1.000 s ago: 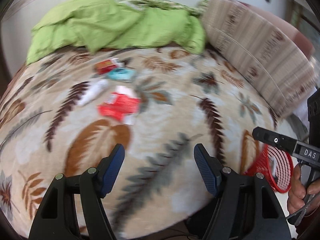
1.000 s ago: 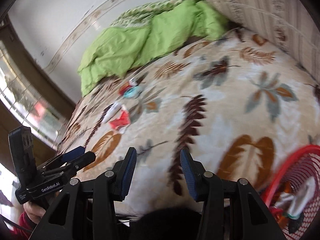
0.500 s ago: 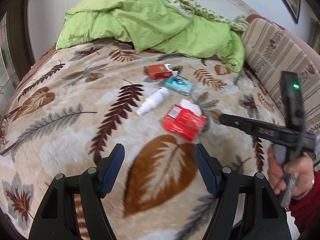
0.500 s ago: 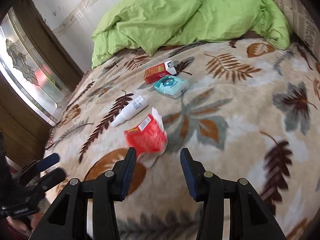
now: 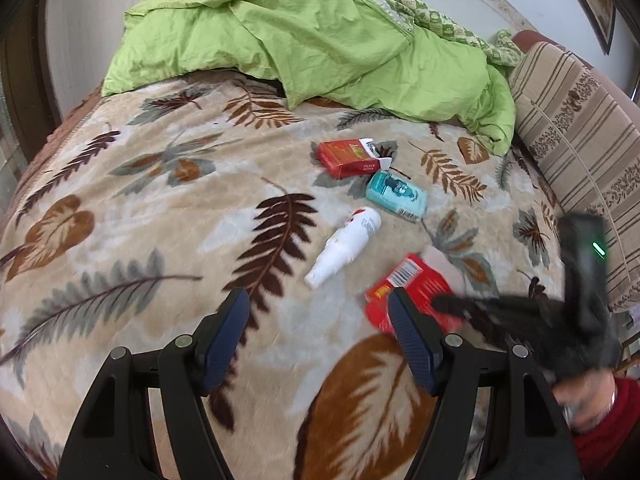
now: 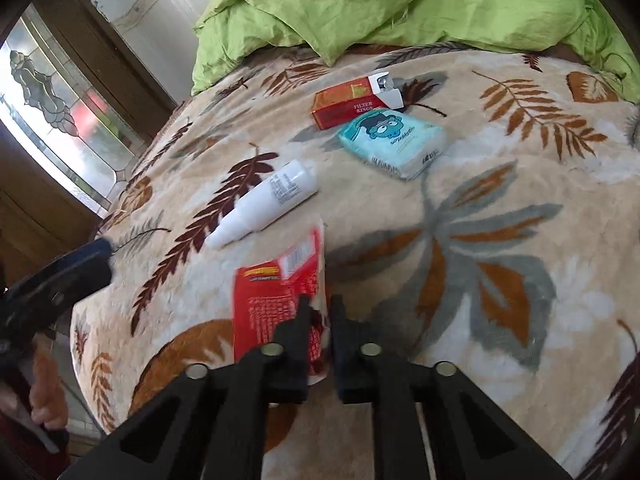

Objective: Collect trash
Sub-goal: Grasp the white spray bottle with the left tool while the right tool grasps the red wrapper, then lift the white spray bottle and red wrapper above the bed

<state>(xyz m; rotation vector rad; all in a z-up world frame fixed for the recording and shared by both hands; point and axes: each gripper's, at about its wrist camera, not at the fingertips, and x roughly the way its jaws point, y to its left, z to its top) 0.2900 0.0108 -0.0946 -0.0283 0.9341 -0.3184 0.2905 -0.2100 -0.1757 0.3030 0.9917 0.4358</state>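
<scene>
Landmark: white bottle (image 6: 264, 204) lying on its side on the leaf-print blanket (image 6: 500, 240), nozzle end pointing toward the cameras.

R gripper (image 6: 319, 312): fingers nearly pressed together, pinching the near edge of the red wrapper (image 6: 276, 300). Wrapper is flat on the blanket just on the near side of the bottle, barcode end toward the bottle, close to its nozzle but apart from it. In the left wrist view the same wrapper (image 5: 416, 292) sits near-right of the bottle (image 5: 346, 246), with the R gripper (image 5: 444, 305) blurred over it.

L gripper (image 5: 318, 322): fingers spread wide, nothing between them, hanging above bare blanket (image 5: 140, 220) on the near-left side of the bottle. In the right wrist view it shows blurred at the left edge (image 6: 76, 264), well apart from the bottle.

Beyond the bottle:
- teal tissue pack (image 6: 394, 140) w/ cartoon face, far-right of the bottle, not touching it.
- red cigarette box (image 6: 348, 104), "FILTER KINGS" on its side, lid flipped open, just behind the tissue pack; the two look to touch or nearly so, cannot tell which.

Farther back from the bottle: crumpled green duvet (image 5: 312, 32) heaped across the head of the bed. Striped cushion (image 5: 580, 140) well to the bottle's right. Patterned glass window (image 6: 52, 104) far left of the bottle.
</scene>
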